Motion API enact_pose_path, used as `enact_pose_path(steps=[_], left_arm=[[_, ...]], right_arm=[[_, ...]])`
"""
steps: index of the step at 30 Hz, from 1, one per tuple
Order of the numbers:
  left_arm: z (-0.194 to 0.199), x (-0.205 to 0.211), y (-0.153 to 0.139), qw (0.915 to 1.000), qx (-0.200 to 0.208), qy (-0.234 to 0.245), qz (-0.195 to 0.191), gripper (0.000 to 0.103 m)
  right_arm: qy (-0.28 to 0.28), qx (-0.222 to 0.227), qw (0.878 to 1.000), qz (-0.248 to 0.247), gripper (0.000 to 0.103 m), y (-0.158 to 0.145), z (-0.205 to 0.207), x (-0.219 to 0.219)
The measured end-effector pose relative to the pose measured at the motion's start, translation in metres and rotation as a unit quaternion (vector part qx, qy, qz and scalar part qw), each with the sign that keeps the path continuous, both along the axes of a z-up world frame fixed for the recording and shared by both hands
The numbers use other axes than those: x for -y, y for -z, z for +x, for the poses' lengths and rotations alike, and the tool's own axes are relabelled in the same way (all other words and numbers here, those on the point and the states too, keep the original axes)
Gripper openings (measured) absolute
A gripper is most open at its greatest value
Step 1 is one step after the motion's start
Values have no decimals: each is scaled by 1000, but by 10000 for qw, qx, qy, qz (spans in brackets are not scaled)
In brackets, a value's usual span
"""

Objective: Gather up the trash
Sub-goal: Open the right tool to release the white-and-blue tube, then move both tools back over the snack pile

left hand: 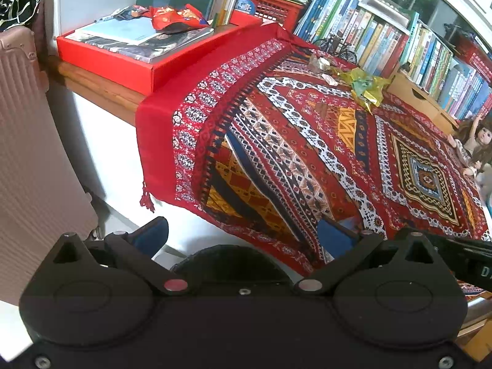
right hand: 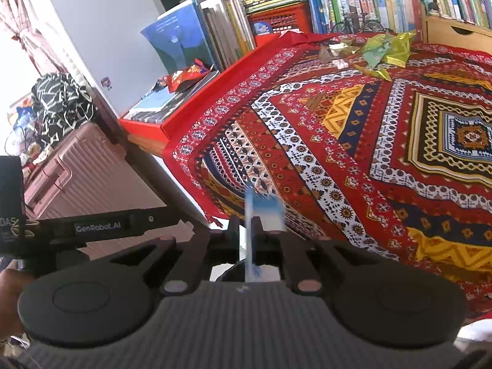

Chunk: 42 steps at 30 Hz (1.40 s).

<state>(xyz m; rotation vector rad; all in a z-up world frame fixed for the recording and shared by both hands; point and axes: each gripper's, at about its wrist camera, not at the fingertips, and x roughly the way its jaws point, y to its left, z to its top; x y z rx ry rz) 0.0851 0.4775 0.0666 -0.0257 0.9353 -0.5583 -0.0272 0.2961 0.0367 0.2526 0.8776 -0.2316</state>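
patterned red tablecloth (left hand: 307, 153), bookshelf (left hand: 399, 37), pink suitcase (right hand: 80, 169)

blurred blue-white wrapper (right hand: 263, 215), doll (left hand: 472, 144) cut off

Broad open stretch across the patterned tablecloth (right hand: 323, 141), middle and near edge bare. Far side blocked by a row of upright books (left hand: 384, 40), a wooden drawer box (left hand: 421, 98) and a model bicycle (left hand: 336, 46). Crumpled yellow-green wrappers (left hand: 366, 84) lying near that row. Left flank closed by a red box (left hand: 123, 61) stacked with books and a red snack bag (left hand: 175, 20). Pink suitcase (right hand: 77, 169) standing beside the table's left, narrowing the floor gap there. Doll (left hand: 473, 141) at the right edge.
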Motion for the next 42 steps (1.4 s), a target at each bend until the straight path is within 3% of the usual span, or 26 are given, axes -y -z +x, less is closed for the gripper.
enact_pose_path(steps=[2, 5, 10, 20, 24, 28, 36, 42], left_arm=[[-2, -3, -1, 10000, 26, 9, 4, 103], [-3, -7, -3, 10000, 81, -9, 1, 103], [-2, -11, -2, 9999, 60, -124, -58, 103], [-7, -4, -7, 9999, -46, -15, -149, 103], [-12, 5, -21, 9992, 17, 241, -332, 103], [-14, 23, -40, 9977, 233, 596, -209, 103], [4, 60, -70, 9957, 367, 821, -200, 103], [33, 95, -91, 9923, 288, 950, -745, 103]], right_arm=[[23, 23, 9999, -149, 75, -1, 2, -2], [141, 119, 9995, -267, 91, -5, 1, -2], [371, 171, 9988, -254, 103, -7, -3, 3], [467, -35, 9988, -135, 103, -10, -8, 11], [414, 89, 9990, -161, 103, -26, -8, 14], [401, 149, 9988, -232, 103, -42, -6, 23], [498, 283, 9978, -341, 103, -71, -4, 59], [672, 425, 9960, -406, 103, -93, 10, 103]])
